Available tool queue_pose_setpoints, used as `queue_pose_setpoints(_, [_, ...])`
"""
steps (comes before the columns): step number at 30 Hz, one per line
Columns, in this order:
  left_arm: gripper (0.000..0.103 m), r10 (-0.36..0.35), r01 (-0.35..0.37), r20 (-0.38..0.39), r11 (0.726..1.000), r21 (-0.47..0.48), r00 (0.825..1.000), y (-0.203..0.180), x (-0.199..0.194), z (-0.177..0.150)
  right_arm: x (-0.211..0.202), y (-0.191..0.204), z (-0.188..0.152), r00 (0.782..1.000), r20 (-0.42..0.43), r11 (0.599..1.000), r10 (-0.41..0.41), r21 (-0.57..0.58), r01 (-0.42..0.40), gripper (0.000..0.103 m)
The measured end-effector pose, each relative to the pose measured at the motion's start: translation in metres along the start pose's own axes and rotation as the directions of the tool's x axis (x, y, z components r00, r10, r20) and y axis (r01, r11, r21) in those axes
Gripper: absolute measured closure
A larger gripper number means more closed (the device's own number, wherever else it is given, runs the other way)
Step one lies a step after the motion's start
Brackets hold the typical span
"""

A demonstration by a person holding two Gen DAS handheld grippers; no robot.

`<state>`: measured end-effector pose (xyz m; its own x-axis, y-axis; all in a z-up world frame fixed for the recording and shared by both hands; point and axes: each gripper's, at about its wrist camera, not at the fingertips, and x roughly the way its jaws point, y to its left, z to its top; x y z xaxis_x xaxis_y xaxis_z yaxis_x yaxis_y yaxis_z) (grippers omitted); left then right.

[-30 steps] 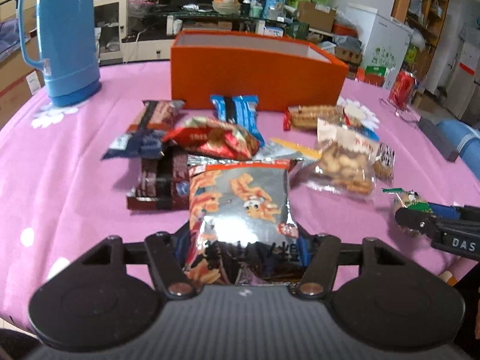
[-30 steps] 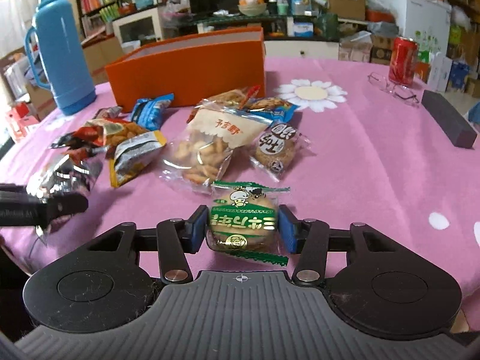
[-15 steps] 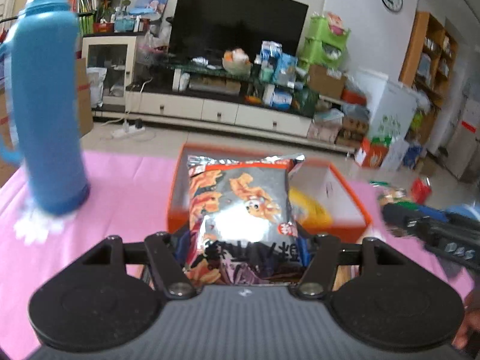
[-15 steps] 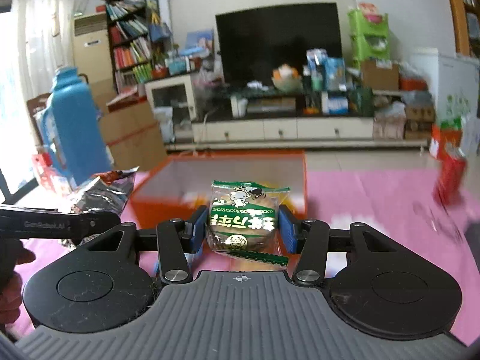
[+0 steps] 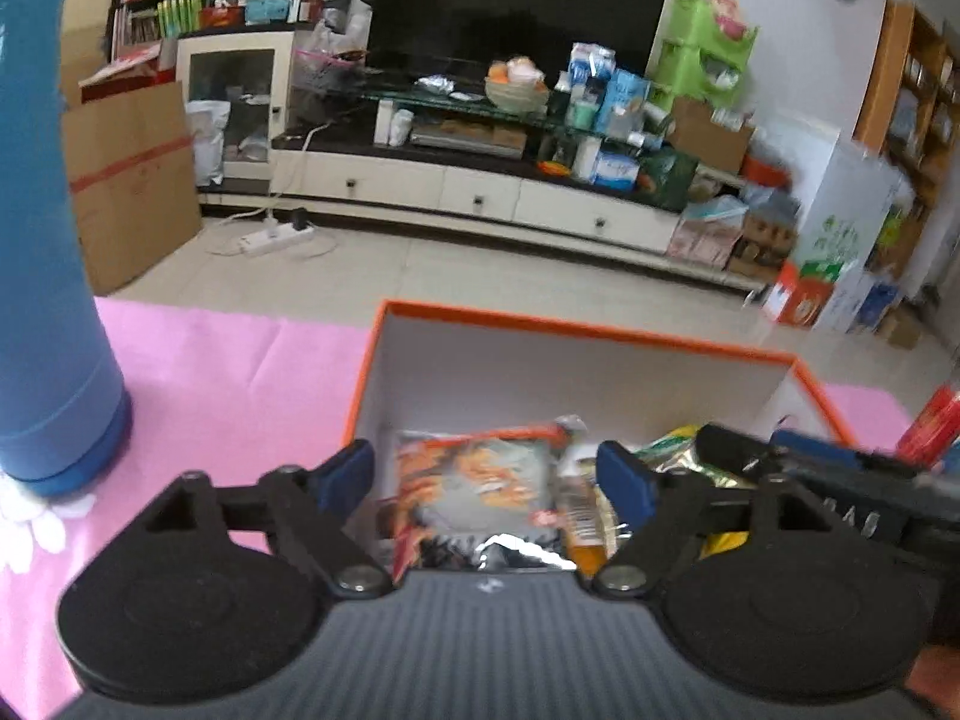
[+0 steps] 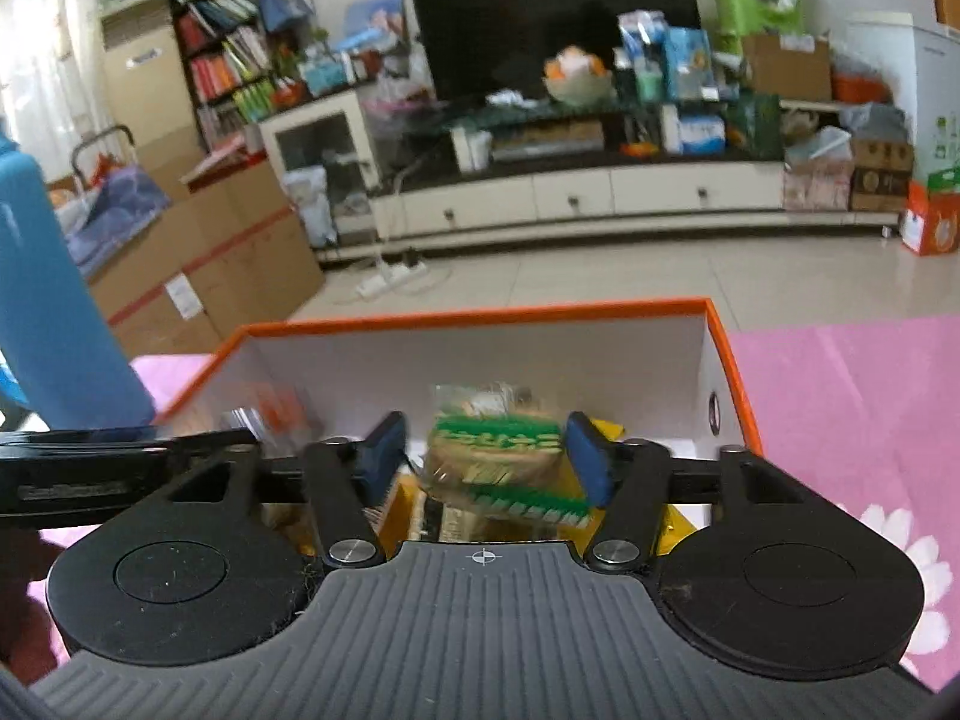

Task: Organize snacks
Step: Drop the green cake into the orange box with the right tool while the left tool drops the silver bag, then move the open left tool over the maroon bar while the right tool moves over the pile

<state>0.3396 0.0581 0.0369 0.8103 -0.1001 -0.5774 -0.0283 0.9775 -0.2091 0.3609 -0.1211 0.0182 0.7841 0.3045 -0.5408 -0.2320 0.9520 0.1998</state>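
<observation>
Both grippers hang over the open orange box [image 5: 570,330] [image 6: 480,315] with white inner walls. My left gripper [image 5: 486,480] has its jaws opening; the silver and orange chip bag [image 5: 480,486] lies below them inside the box, clear of the blue pads. My right gripper [image 6: 486,456] is opening too; the green-banded cake packet [image 6: 498,456], blurred, is dropping between its pads without touching them. The right gripper [image 5: 840,480] shows at the right of the left wrist view, and the left gripper's arm [image 6: 120,462] at the left of the right wrist view.
A tall blue thermos [image 5: 42,240] [image 6: 54,312] stands on the pink tablecloth [image 5: 240,372] left of the box. Yellow and green packets [image 5: 678,450] lie in the box. A red can [image 5: 936,426] stands at the right. Beyond the table are a TV unit and cartons.
Both grippers carried their snacks from the table's pile up over the orange box, then opened. The chip bag and the cake packet left the pads and dropped toward the box.
</observation>
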Motion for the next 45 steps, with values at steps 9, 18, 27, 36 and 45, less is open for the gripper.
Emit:
queue_pose_setpoints(9, [0.006, 0.024, -0.024, 0.139, 1.0, 0.003, 0.99, -0.01, -0.06, 0.008, -0.047, 0.015, 0.011, 0.993, 0.114, 0.999, -0.008, -0.041, 0.013, 0.008])
queue_pose_setpoints(18, [0.005, 0.098, -0.105, 0.113, 0.992, 0.063, 0.989, 0.004, -0.129, -0.044, -0.113, 0.022, -0.024, 0.996, 0.081, 0.994, -0.021, -0.104, 0.029, 0.008])
queue_pose_setpoints(27, [0.005, 0.147, -0.145, -0.069, 0.989, 0.039, 0.987, 0.033, -0.181, -0.155, -0.179, 0.004, -0.132, 0.995, -0.1, 0.999, -0.028, -0.044, 0.024, 0.008])
queue_pose_setpoints(36, [0.005, 0.158, -0.153, -0.048, 0.984, 0.092, 0.986, 0.02, -0.181, -0.159, -0.214, -0.024, -0.155, 0.99, -0.097, 0.994, -0.098, 0.029, 0.101, 0.008])
queue_pose_setpoints(45, [0.005, 0.17, -0.157, -0.117, 0.981, 0.115, 0.978, 0.014, -0.15, -0.167, -0.194, -0.042, -0.157, 0.982, -0.157, 0.988, -0.103, 0.098, 0.119, 0.008])
